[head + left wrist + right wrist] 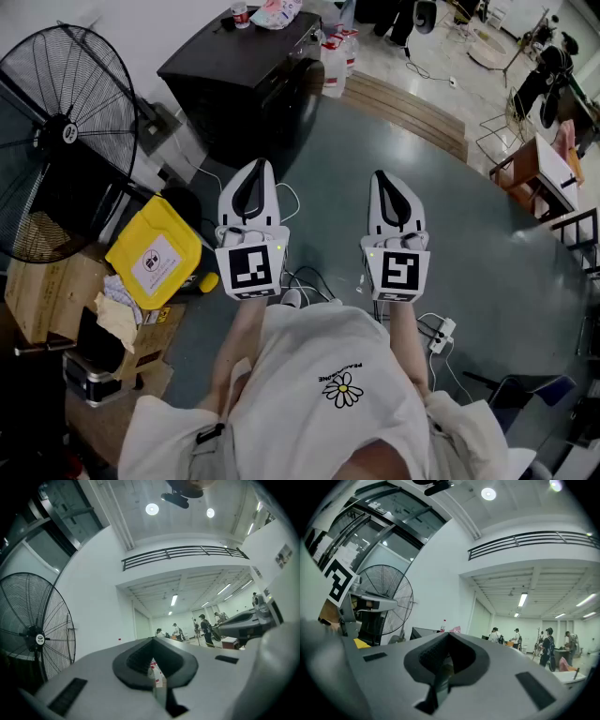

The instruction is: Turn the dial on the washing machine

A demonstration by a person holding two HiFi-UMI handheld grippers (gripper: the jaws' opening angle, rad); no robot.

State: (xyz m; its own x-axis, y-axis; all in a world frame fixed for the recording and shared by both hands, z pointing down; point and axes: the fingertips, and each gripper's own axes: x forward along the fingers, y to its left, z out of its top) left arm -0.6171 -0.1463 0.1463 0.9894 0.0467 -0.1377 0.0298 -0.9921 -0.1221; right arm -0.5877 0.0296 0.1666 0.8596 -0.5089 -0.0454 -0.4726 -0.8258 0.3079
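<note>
Dial not made out; left claw (pixel 260 167) and right claw (pixel 382 178) both closed, empty, side by side.
Dark boxy appliance (pixel 246 84) stands ahead by the wall (pixel 141 23), near the fan (pixel 66 136), well apart from both claws; yellow jug (pixel 141 234) label (pixel 155 264) too small to read.

The right gripper (pixel 449 634) has its grey fingers (pixel 423 658) closed tip to tip, the dark pads leaving only a hollow behind the tips with nothing in it. At the left edge the left gripper (pixel 389 604) reaches in (its square-marker cube sits above it), with a yellow object (pixel 361 642) low beside it. A standing fan (pixel 391 595) stands against the white wall. Just past the fingertips is a dark cabinet (pixel 423 632) with a red-capped bottle (pixel 444 626) on top. Several people (pixel 547 648) stand far off on the right, under a balcony railing (pixel 534 540)
</note>
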